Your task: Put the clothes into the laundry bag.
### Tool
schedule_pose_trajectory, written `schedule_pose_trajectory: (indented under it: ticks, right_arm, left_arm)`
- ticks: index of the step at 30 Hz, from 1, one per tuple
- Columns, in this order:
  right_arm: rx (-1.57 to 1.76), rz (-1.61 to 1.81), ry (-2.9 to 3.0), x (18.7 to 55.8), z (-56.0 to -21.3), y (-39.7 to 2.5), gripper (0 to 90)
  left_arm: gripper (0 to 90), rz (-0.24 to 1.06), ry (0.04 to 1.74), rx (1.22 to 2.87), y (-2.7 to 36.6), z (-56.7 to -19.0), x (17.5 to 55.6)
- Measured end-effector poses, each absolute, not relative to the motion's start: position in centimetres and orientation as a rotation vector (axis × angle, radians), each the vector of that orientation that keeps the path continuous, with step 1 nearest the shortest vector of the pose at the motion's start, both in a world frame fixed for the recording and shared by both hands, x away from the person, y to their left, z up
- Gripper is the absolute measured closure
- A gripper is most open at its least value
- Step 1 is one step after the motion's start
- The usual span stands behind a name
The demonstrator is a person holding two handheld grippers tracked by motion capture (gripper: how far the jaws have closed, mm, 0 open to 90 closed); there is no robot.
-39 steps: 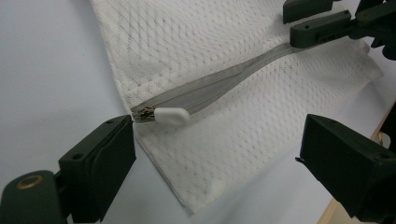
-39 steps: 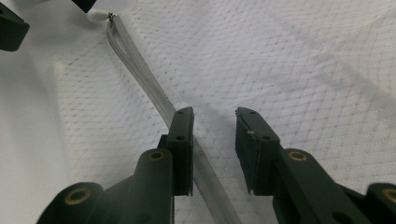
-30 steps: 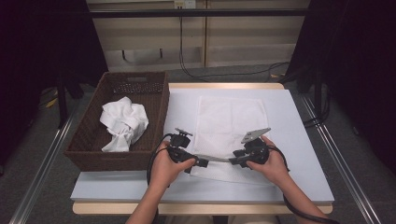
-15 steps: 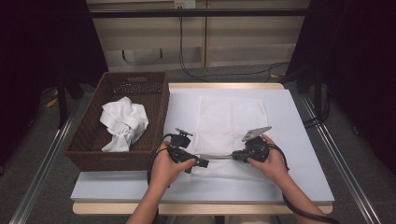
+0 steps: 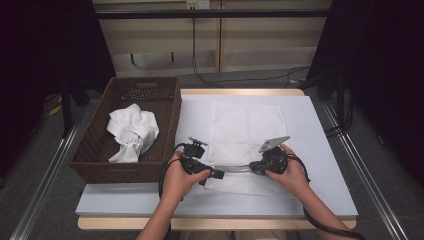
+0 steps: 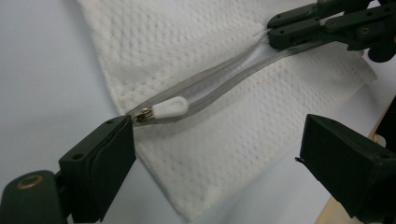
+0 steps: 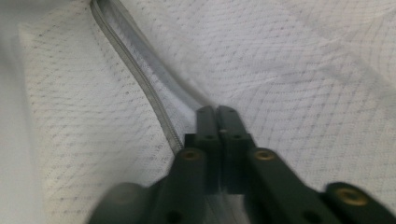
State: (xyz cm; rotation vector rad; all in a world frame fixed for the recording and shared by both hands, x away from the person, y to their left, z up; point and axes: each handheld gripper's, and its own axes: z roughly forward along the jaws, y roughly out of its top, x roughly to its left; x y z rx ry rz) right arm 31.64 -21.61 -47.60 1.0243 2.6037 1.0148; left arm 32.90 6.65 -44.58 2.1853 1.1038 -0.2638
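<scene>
A white mesh pouch (image 5: 247,132) lies flat on the table, its grey zipper (image 6: 219,81) running along the near side. The zipper's white pull tab (image 6: 170,108) rests at the pouch's left end. My left gripper (image 6: 217,140) is open, its jaws set wide, with the left jaw just short of the slider and nothing between them; in the high view the left gripper (image 5: 217,174) sits at the pouch's near left corner. My right gripper (image 7: 218,116) is shut on the pouch fabric at the zipper's other end. The right gripper (image 5: 252,168) faces the left one.
A brown wicker basket (image 5: 95,150) stands left of the mat with a crumpled white cloth (image 5: 132,131) in it. The pale mat (image 5: 310,130) covers the table, with bare mat right of and beyond the pouch. The table's front edge (image 5: 215,222) is close behind the hands.
Almost nothing differs. Both hands stay at the pouch's near edge, and the right gripper has edged very slightly away from the front edge.
</scene>
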Motion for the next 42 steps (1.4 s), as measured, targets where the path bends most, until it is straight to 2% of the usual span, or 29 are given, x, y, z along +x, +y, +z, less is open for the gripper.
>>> schedule_pose_trajectory:
  ticks: [8, 17, 42]
  right_arm:
    - [1.136, 1.079, 2.587, 31.7, -47.4, -21.8, 90.0]
    - [1.138, 1.152, 2.542, 31.8, -44.8, -22.2, 90.0]
    - [1.075, 1.261, 2.476, 33.0, -40.1, -22.6, 90.0]
  left_arm:
    - [9.7, -0.269, 1.089, 2.179, 6.5, -44.3, 32.7]
    - [4.9, -0.242, 1.052, 2.168, 6.4, -43.8, 32.8]
    - [5.3, -0.213, 1.004, 2.171, 6.4, -41.5, 33.8]
